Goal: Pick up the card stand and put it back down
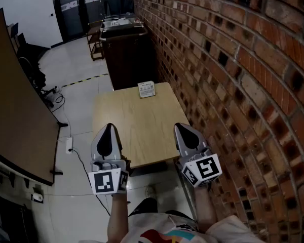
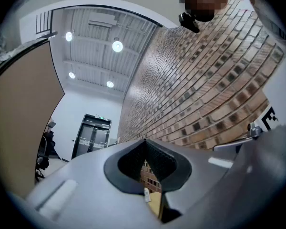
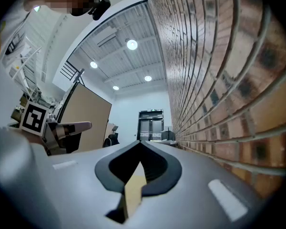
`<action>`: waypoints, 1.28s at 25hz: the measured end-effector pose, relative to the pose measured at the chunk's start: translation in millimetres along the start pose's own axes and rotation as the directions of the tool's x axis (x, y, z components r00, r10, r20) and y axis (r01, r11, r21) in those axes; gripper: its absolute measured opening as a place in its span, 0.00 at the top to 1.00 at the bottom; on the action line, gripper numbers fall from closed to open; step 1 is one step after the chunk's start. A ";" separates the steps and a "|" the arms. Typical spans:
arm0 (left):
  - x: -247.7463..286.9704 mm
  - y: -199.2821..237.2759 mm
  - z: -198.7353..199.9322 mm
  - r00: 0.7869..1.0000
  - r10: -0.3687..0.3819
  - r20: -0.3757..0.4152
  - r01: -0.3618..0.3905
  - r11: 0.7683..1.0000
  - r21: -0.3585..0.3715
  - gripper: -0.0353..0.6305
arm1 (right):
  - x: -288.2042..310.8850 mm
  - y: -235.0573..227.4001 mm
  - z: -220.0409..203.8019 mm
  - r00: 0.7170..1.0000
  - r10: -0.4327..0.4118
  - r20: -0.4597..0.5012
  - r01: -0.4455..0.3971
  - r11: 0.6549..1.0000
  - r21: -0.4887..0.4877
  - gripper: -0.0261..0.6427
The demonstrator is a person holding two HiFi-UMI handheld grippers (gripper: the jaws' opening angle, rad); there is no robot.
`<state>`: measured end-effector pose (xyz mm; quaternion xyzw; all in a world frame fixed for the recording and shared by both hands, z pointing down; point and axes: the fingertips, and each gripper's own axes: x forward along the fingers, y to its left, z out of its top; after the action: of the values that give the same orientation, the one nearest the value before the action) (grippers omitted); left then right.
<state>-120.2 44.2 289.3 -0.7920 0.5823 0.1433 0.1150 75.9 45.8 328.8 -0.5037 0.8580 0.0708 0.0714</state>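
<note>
The card stand point(image 1: 146, 89), a small white upright sign, stands at the far edge of the light wooden table point(image 1: 137, 130). My left gripper point(image 1: 109, 127) hovers over the table's near left corner, shut and holding nothing. Over the near right corner is my right gripper point(image 1: 182, 127), likewise shut and empty. Both are well short of the stand. In the left gripper view the jaws point(image 2: 144, 142) meet at their tips, and the card stand point(image 2: 146, 194) shows as a small white sliver through the gap below. The right gripper view has its jaws point(image 3: 140, 143) together, with only the table point(image 3: 133, 192) behind them.
A brick wall point(image 1: 233, 59) runs along the table's right side. A dark cabinet point(image 1: 126, 49) stands just beyond the far edge. A brown partition board point(image 1: 15, 95) lines the left, with cables point(image 1: 55, 97) and a power strip point(image 1: 69, 145) on the floor.
</note>
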 end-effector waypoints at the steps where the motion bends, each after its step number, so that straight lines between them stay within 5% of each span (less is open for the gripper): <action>1: 21.1 11.3 -1.6 1.000 0.015 0.011 -0.015 1.000 -0.009 0.94 | 22.2 -8.3 -0.3 1.000 0.002 -0.002 -0.002 1.000 0.009 0.96; 11: 110.3 93.0 -39.0 0.986 0.165 -0.025 -0.166 0.984 -0.059 0.94 | 140.9 -68.6 -56.5 0.992 -0.016 -0.127 0.029 0.995 0.099 0.96; 18: 136.4 101.2 -55.7 0.984 0.171 -0.041 -0.174 0.983 -0.058 0.94 | 191.8 -84.0 -76.0 0.989 0.020 -0.147 -0.002 0.993 0.117 0.96; 21: 148.2 104.6 -70.7 0.983 0.169 -0.068 -0.173 0.983 -0.058 0.94 | 225.4 -93.4 -95.3 0.986 0.029 -0.166 -0.007 0.992 0.129 0.73; 26: 156.5 110.7 -107.1 0.976 0.167 -0.139 -0.177 0.982 -0.062 0.94 | 310.6 -133.0 -166.6 0.956 -0.044 -0.289 0.078 0.991 0.108 0.11; 32: 152.7 135.3 -163.9 0.945 0.204 -0.256 -0.230 0.970 -0.079 0.94 | 396.6 -162.5 -291.8 0.837 -0.095 -0.539 0.138 0.990 0.040 0.10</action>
<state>-191.3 -188.9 385.0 -0.7396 0.6672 0.0871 -0.0172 11.7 -427.9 529.6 -0.5513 0.8138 -0.1100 -0.1471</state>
